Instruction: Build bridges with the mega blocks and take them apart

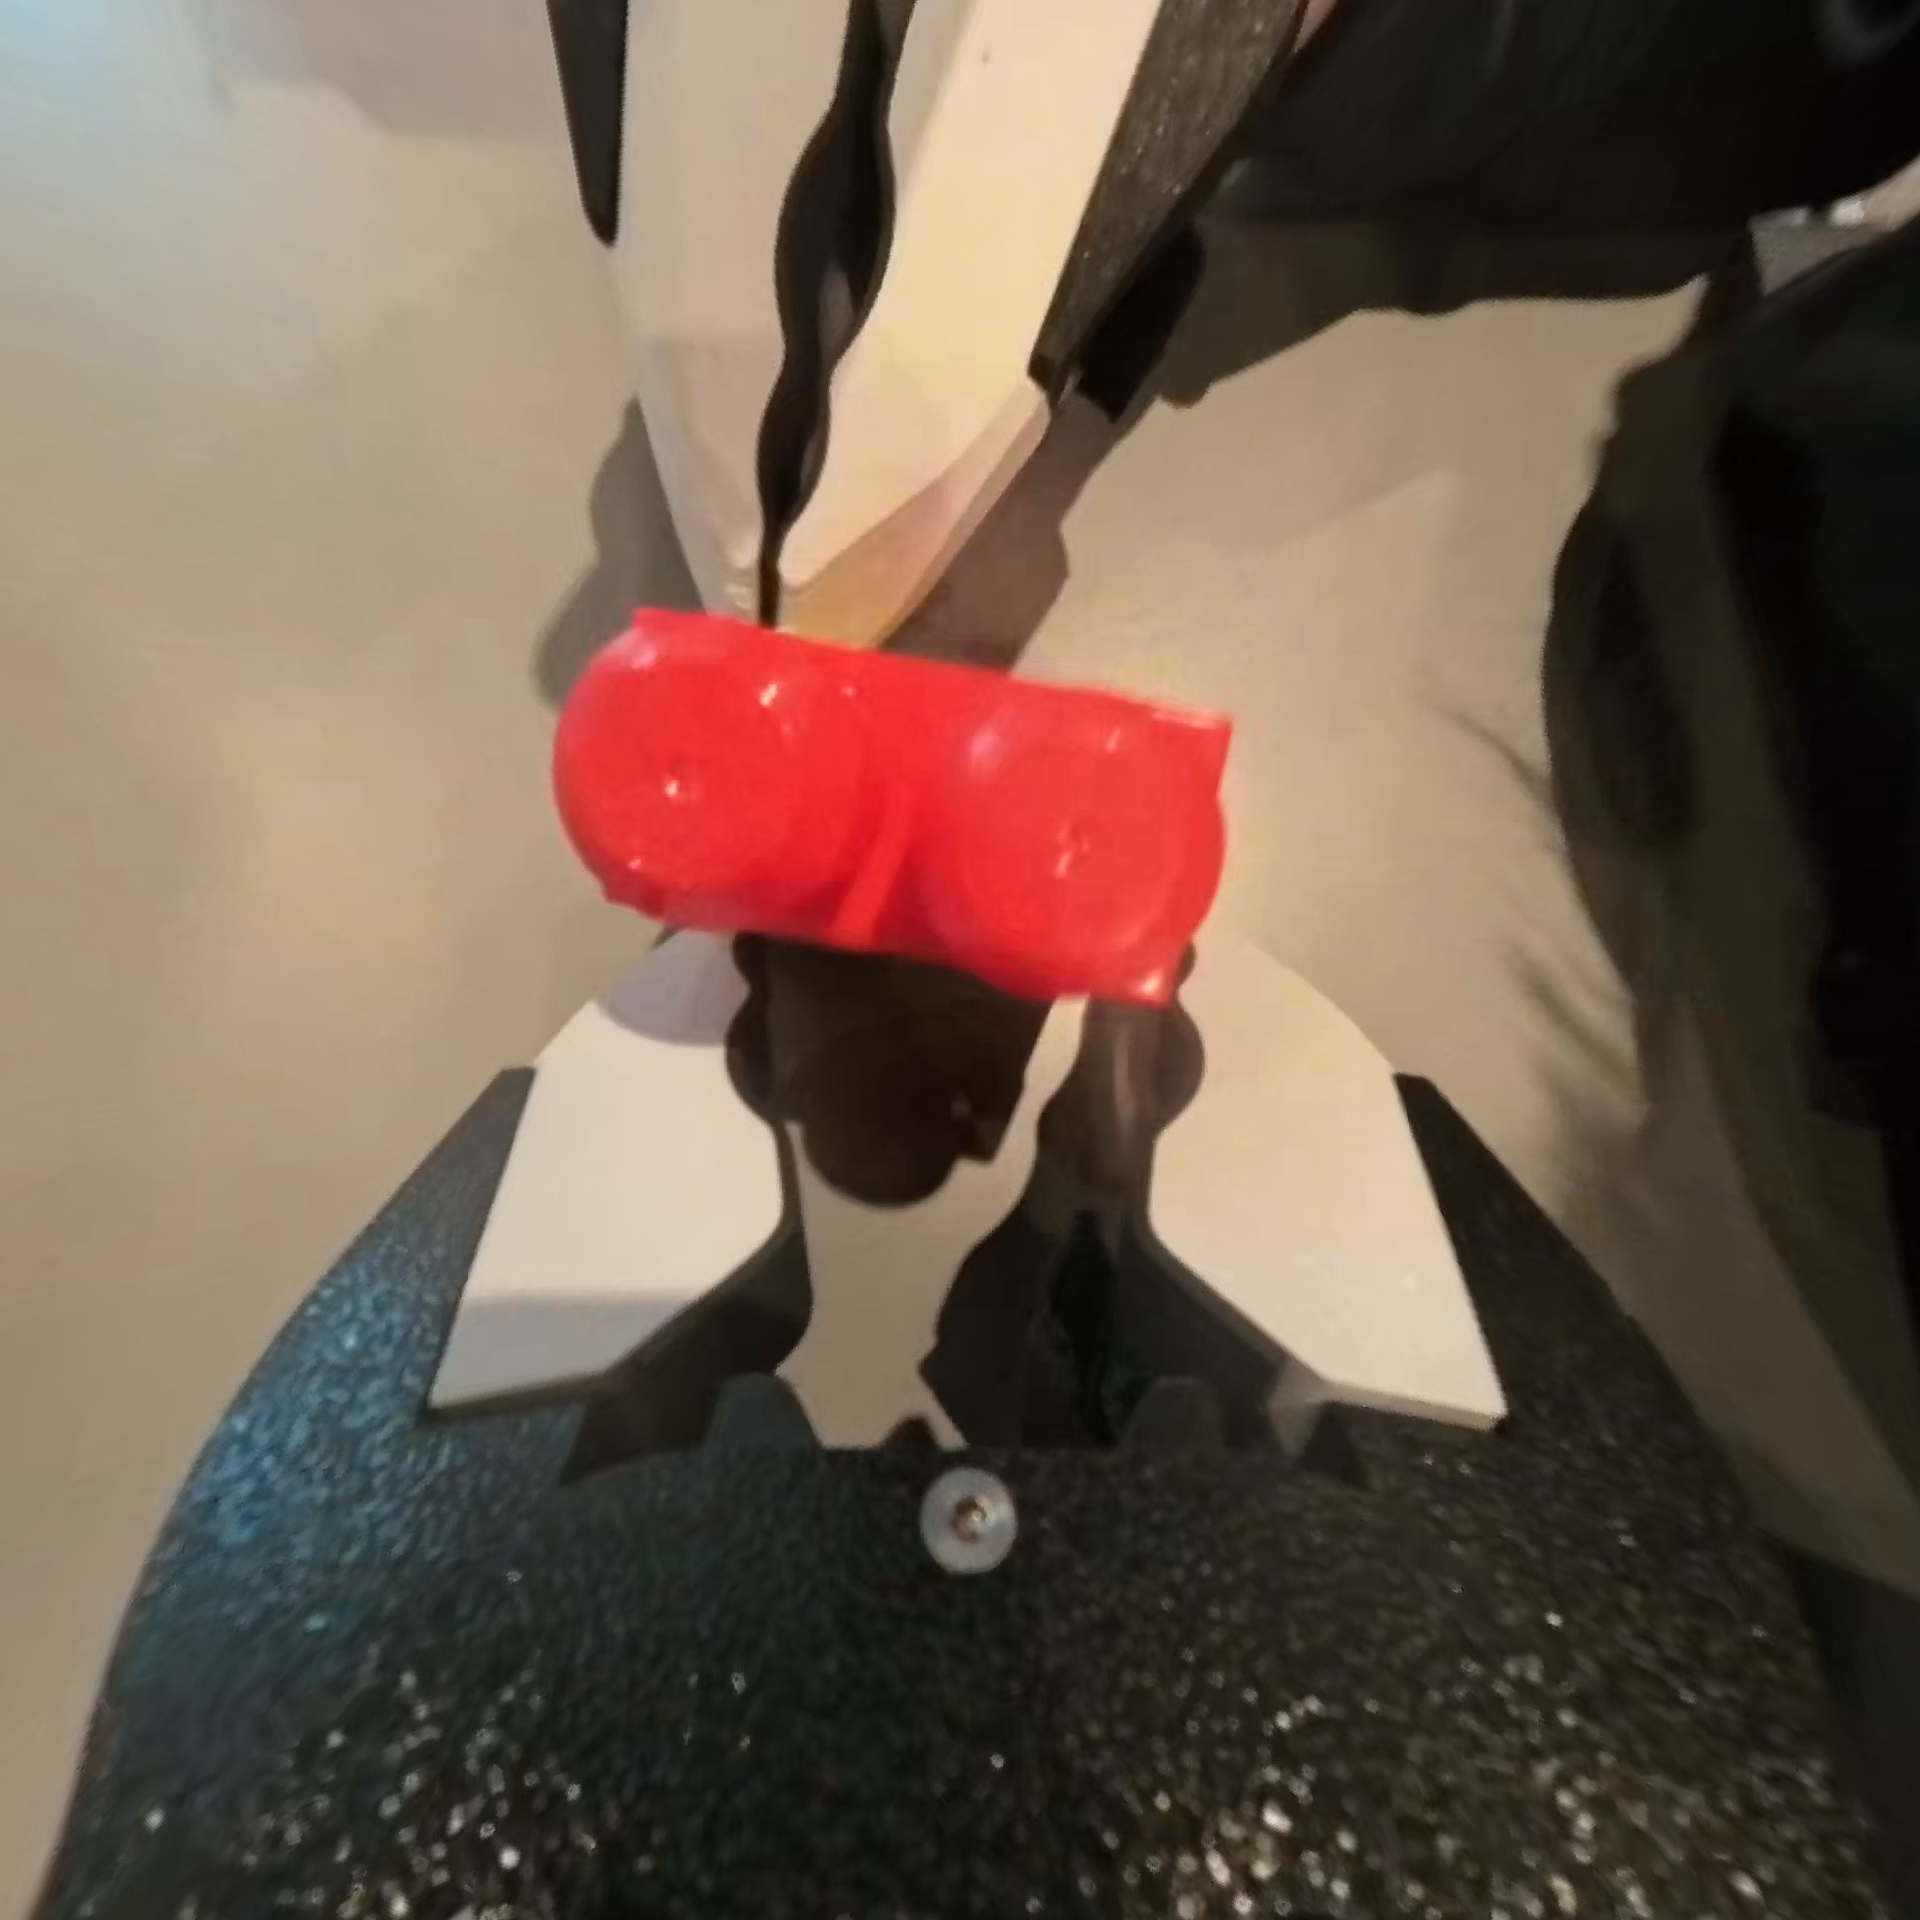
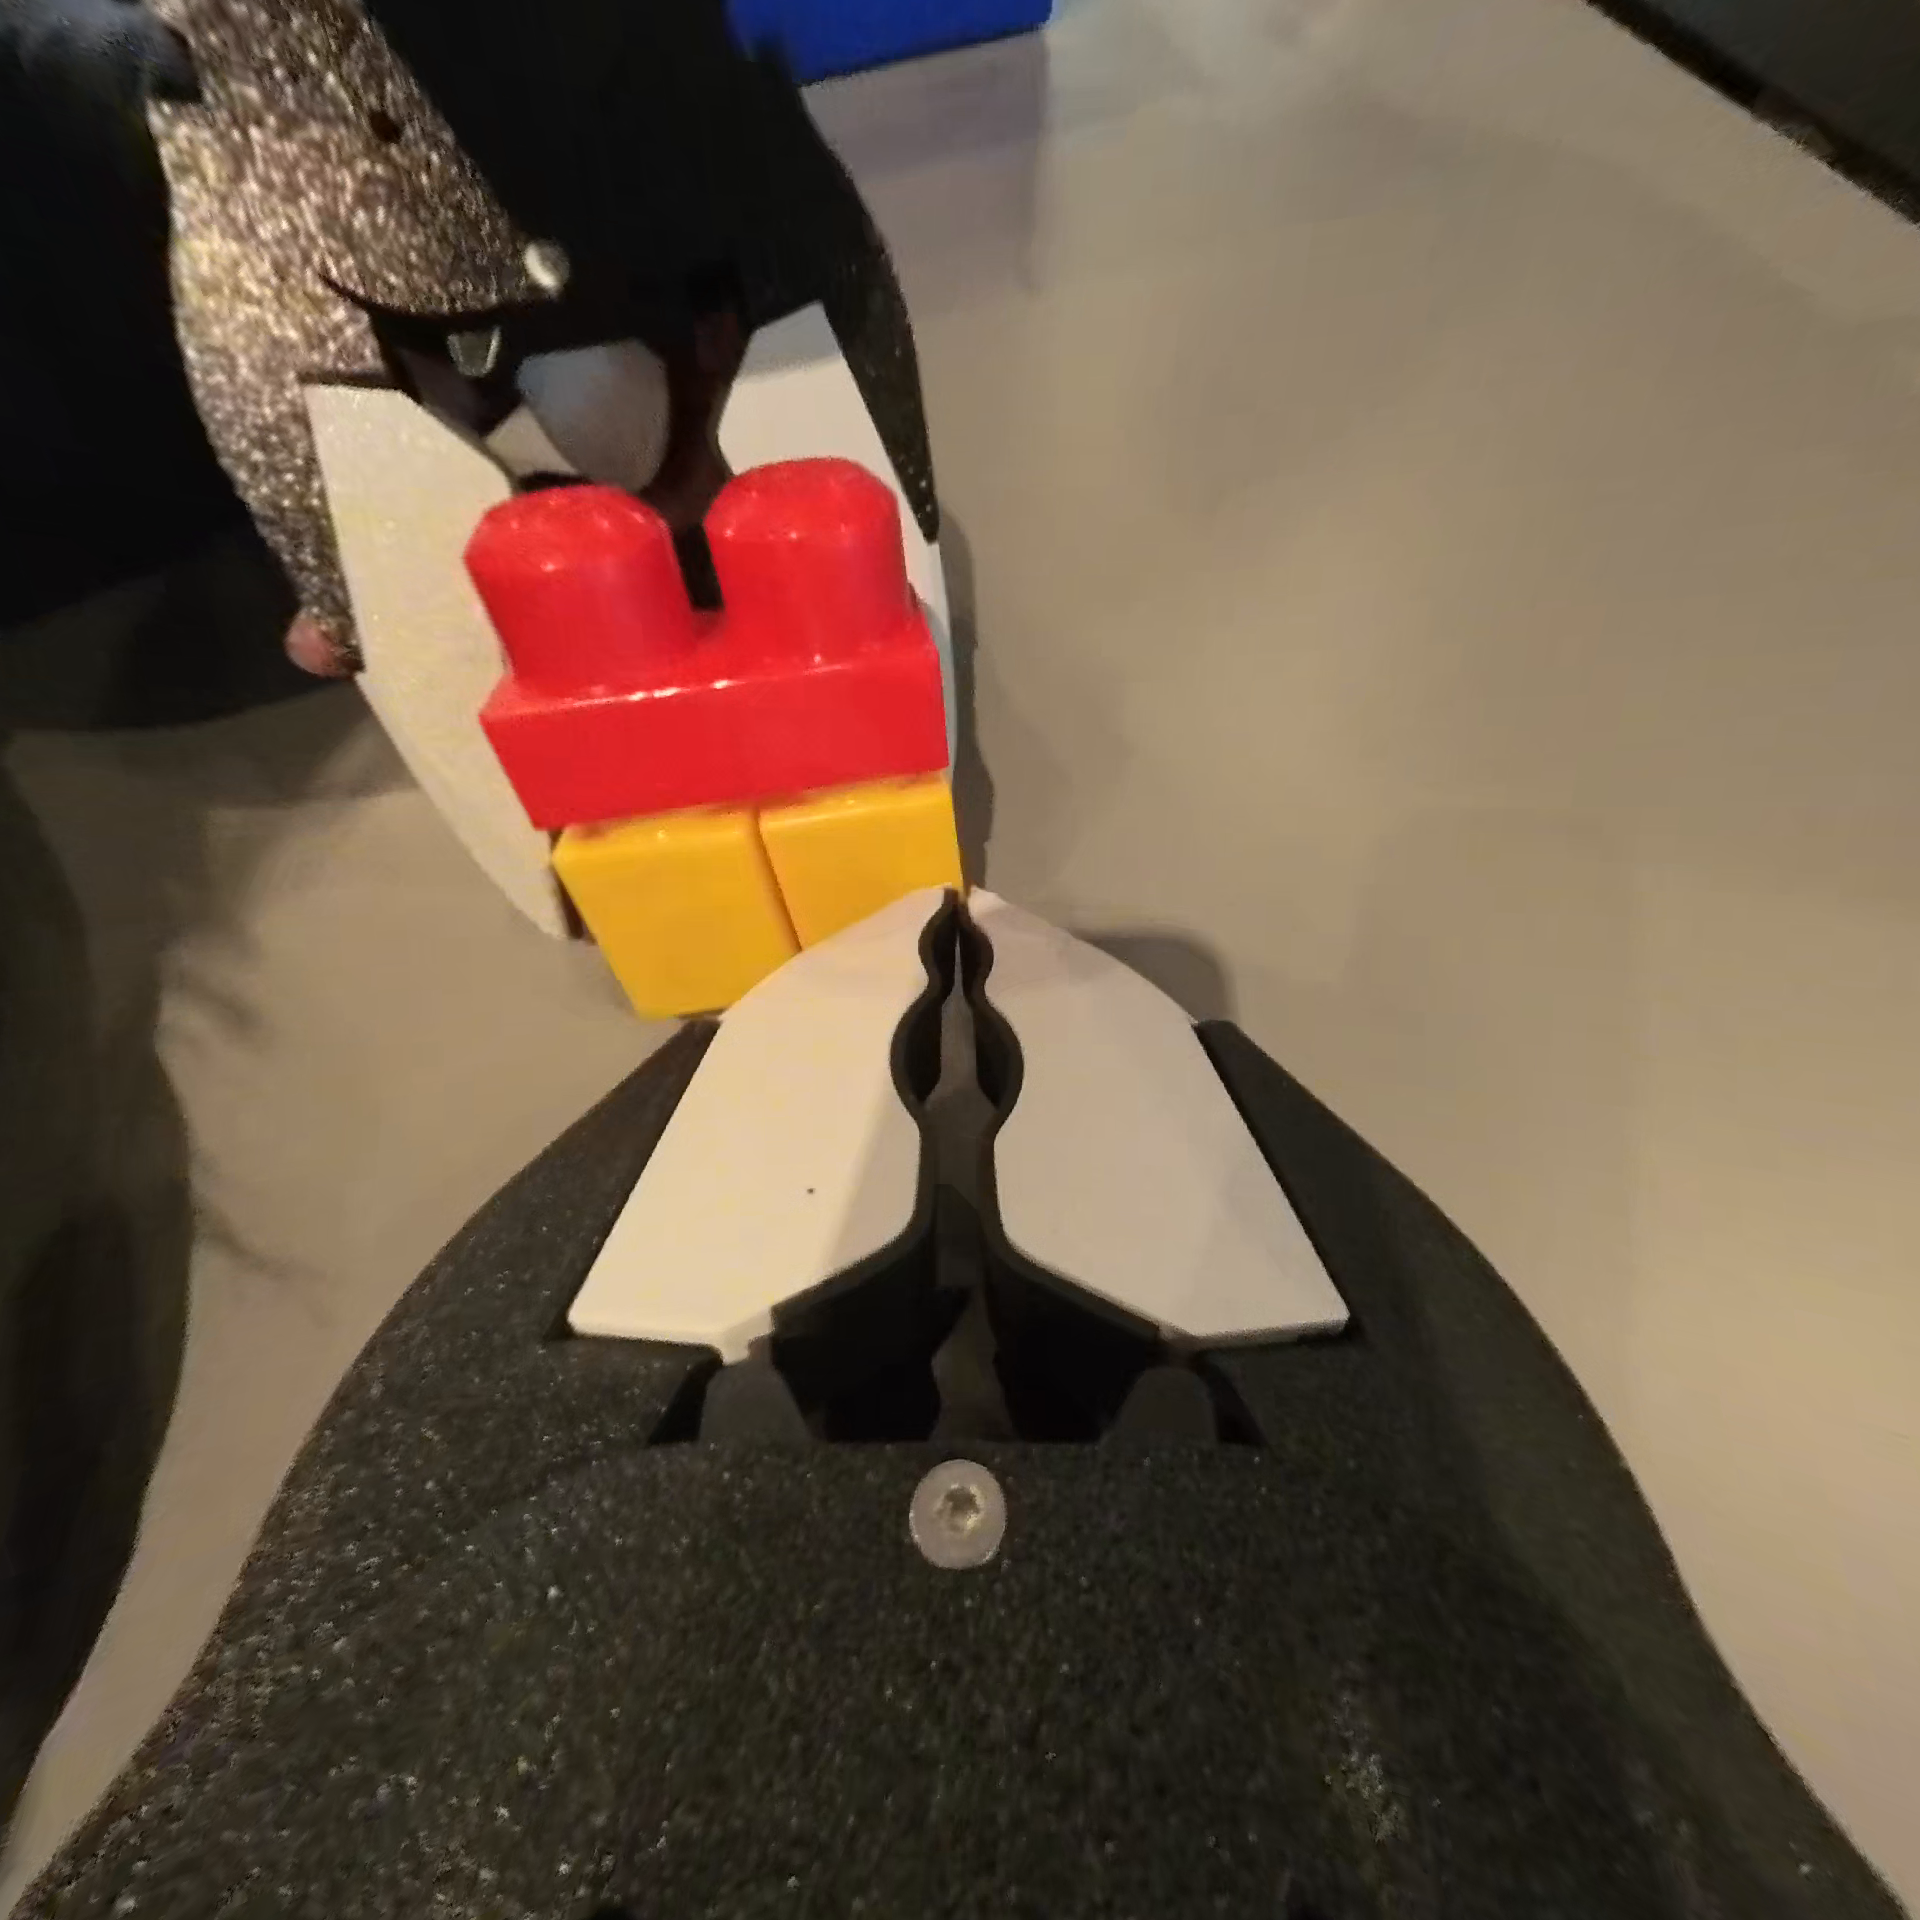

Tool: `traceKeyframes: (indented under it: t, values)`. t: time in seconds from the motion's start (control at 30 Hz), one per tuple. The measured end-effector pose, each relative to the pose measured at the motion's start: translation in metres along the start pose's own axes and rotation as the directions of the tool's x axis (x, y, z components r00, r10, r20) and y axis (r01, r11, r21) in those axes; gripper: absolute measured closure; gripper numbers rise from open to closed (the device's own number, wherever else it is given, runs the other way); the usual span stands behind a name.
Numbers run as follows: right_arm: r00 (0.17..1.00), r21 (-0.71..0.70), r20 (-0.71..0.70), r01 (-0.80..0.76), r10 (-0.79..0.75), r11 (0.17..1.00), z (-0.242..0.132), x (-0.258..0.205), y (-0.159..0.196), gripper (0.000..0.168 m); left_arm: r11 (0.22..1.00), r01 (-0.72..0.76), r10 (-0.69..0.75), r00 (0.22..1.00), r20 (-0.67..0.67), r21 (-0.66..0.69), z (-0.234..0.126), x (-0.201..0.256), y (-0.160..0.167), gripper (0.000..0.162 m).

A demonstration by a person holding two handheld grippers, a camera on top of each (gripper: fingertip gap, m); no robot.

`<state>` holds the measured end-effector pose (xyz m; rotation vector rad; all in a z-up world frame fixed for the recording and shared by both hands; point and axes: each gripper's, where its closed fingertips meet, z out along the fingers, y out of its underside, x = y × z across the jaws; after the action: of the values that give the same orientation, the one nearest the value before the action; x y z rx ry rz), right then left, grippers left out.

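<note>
A red two-stud block (image 1: pixel 894 821) fills the middle of the left wrist view, seen from above. In the right wrist view the red block (image 2: pixel 717 717) sits on two yellow blocks (image 2: pixel 665 914) on the beige table (image 2: pixel 1455 623). My left gripper (image 1: pixel 925 956) is shut on this stack: its white fingers (image 2: pixel 416 675) press the two ends of the red block. My right gripper (image 2: pixel 956 914) is shut with nothing between its pads. Its tip lies against the lower corner of the right yellow block. It also shows in the left wrist view (image 1: pixel 769 603), at the red block's far edge.
A blue thing (image 2: pixel 894 31) lies at the far edge of the table. A dark edge (image 2: pixel 1766 94) runs along the top right. A person's dark gloved hand (image 1: pixel 1558 156) holds the right gripper. Left tips to right tips: about 5 cm.
</note>
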<state>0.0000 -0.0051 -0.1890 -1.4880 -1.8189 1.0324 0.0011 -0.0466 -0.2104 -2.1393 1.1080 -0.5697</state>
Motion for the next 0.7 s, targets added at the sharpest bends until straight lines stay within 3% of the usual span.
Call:
traceKeyframes:
  t: [0.1, 0.2, 0.3, 0.4, 0.57, 0.7]
  values:
    - [0.998, 0.018, -0.051, -0.023, 0.024, 1.000, -0.004, 0.010, -0.002, 0.168, 1.000, 0.017, -0.017, 1.000, -0.010, 0.005, -0.002, 0.002, -0.001, 0.088]
    - [0.997, 0.125, -0.074, 0.028, -0.019, 0.992, -0.021, 0.008, -0.017, 0.168, 0.999, 0.026, -0.027, 0.998, 0.050, 0.021, -0.009, -0.007, -0.001, 0.083]
    - [0.999, 0.207, -0.044, 0.027, -0.018, 0.978, -0.035, 0.000, -0.031, 0.126, 0.997, 0.021, -0.028, 0.994, 0.105, 0.068, -0.013, -0.016, -0.006, 0.067]
    - [0.997, 0.165, -0.039, -0.062, 0.069, 0.984, -0.039, -0.007, -0.037, 0.088, 0.998, 0.021, -0.028, 0.990, 0.140, 0.051, -0.006, -0.018, -0.008, 0.048]
    - [0.963, 0.138, -0.179, -0.178, 0.201, 0.974, -0.036, -0.022, -0.042, 0.087, 1.000, 0.014, -0.012, 0.978, 0.208, -0.010, -0.003, -0.014, -0.001, 0.029]
    - [0.927, 0.159, -0.317, -0.159, 0.202, 0.975, -0.036, -0.032, -0.047, 0.090, 0.998, 0.048, -0.055, 0.966, 0.253, 0.037, -0.017, -0.020, 0.005, 0.029]
